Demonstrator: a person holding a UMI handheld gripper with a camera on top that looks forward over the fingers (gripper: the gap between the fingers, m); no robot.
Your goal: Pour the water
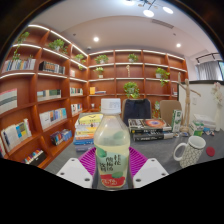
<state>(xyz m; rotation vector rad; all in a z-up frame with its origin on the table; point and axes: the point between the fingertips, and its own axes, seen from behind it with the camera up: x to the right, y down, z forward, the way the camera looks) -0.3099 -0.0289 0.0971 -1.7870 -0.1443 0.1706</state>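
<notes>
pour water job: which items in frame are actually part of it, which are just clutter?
Part of the job:
- bottle, standing between the gripper fingers, pads close at either side; contact not clear
- white mug, on the table to the right, likely the pour target

Just lying about:
- stacks of books behind the bottle
- potted plant
- bookshelves

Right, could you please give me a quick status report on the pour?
Tongs shut on bottle, bottle upright. Mug ahead to the right, on the table. Nothing between them.
</notes>
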